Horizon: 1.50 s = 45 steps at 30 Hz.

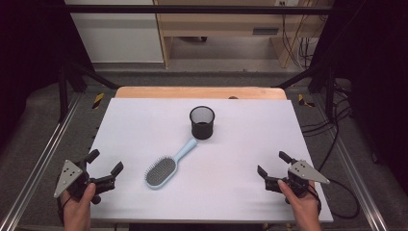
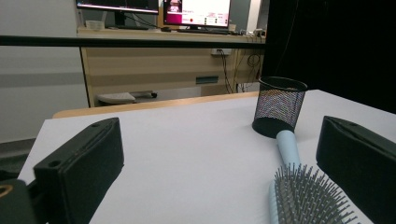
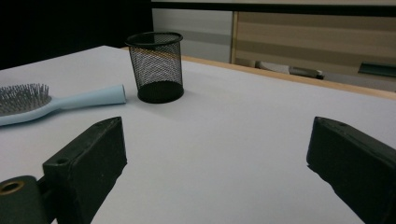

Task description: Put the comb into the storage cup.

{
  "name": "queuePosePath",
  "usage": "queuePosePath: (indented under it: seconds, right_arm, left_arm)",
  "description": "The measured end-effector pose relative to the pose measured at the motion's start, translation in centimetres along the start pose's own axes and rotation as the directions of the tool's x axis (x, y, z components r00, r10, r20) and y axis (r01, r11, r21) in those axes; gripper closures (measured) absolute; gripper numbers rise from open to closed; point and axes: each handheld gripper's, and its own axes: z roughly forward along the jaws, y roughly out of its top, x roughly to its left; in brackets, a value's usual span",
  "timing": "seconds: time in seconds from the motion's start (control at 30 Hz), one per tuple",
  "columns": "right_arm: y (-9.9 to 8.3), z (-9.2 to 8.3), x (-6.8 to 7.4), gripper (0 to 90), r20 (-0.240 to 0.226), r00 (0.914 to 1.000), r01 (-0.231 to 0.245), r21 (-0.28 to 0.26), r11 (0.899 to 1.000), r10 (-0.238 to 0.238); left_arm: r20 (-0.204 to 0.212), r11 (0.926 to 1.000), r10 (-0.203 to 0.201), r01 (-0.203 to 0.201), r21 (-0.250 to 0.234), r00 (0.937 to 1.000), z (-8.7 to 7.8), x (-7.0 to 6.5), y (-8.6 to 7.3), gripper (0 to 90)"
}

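- Hairbrush [image 1: 166,166], pale blue with a dark bristle pad, lies flat on the white table [image 1: 144,120] near its middle, bristles up, head toward the person and handle angled away to the right.
- At the far left of the high view, the left gripper [image 1: 105,166] rests at the table's near left corner in the person's left hand [image 1: 79,204], its two black jaws spread wide with nothing between them.
- Its grey three-cornered plate [image 1: 67,175] sits on top, over the table's left edge.
- Seen along the left gripper's own jaws, the hairbrush [image 2: 308,196] lies just ahead and to one side, its head close to one jaw; whether they touch is hard to tell from this angle.
- Just past the handle tip stands a black mesh cup [image 1: 202,122], upright and open at the top, in the middle of the table's far half; the handle end appears to stop right at its base.
- From the right gripper view the mesh cup [image 3: 156,67] stands beside the handle tip of the hairbrush [image 3: 51,102], the two very close.
- At the right, the right gripper [image 1: 274,163] rests near the table's near right corner in the person's right hand [image 1: 300,202], jaws likewise spread apart and bare, well apart from brush and cup.
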Motion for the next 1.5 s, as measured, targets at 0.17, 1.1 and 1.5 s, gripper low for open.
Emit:
queuePosePath:
  seconds: [0.17, 1.1, 1.5]
  right_arm:
    - [0.0, 0.0, 0.2, 5.4, 0.006, 1.0000, 0.002, 0.031, 1.000, -0.002]
    - [5.6, 10.1, 4.9, 14.4, -0.037, 0.9991, 0.027, 0.232, 0.972, -0.019]
    - [7.1, 14.0, 7.3, 14.3, -0.056, 0.9978, 0.050, 0.285, 0.957, -0.036]
  left_arm:
    - [-0.003, 1.0000, 0.003, -0.003, 0.000, 1.0000, 0.1, 0.0, 0.0, 0.9]
    - [-0.060, 0.9937, 0.106, -0.104, 0.042, 0.9925, 0.4, 0.7, -0.4, 1.7]
    - [-0.051, 0.9909, 0.124, -0.121, 0.059, 0.9910, 0.6, 0.6, -0.5, 2.0]
